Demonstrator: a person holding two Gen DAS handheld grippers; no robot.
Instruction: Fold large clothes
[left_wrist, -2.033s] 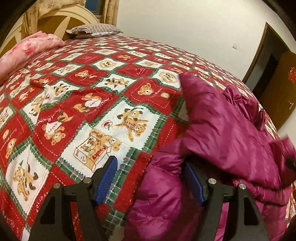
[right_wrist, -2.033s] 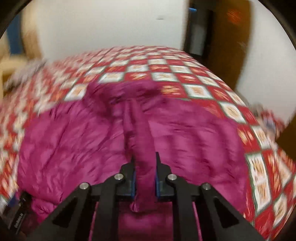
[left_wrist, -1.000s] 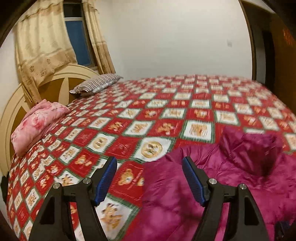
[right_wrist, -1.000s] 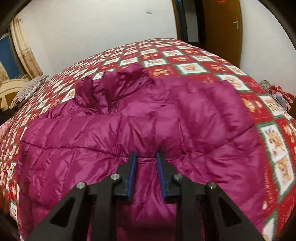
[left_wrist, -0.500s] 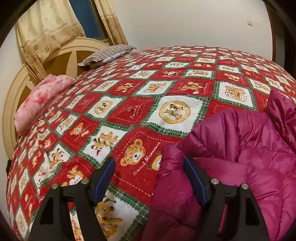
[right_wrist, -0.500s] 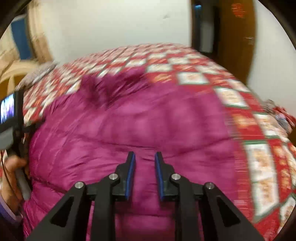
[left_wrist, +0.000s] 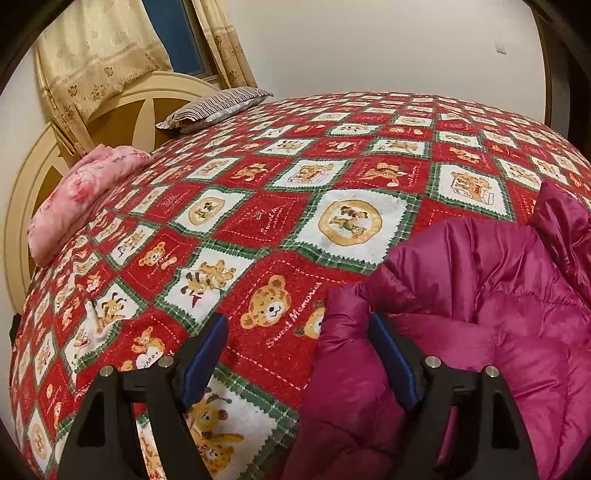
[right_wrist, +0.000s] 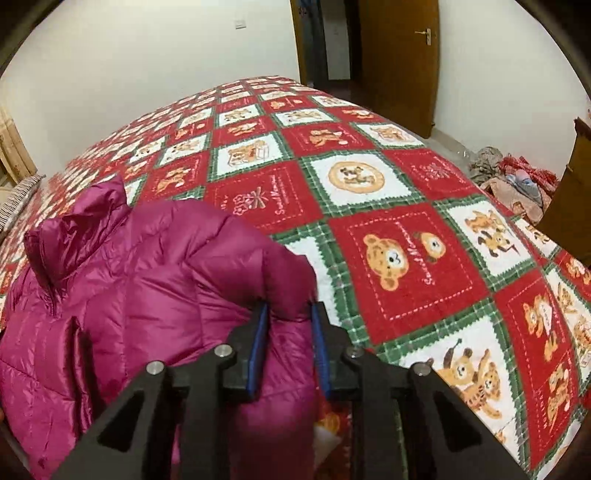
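Glossy magenta quilted down jacket (right_wrist: 122, 295) lies on bed's red-and-green teddy-bear patchwork quilt (left_wrist: 266, 221). Right gripper (right_wrist: 286, 347): jaws clenched on jacket's right edge. Left gripper (left_wrist: 295, 362): jaws released, just been widening, straddling left edge. Risk: slick puffy fabric slips free; one-sided pull skews fold.

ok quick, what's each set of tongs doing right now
left tongs: open, just widened, jacket edge between them, not gripped
right tongs: narrow gap around a jacket fold; grip unclear
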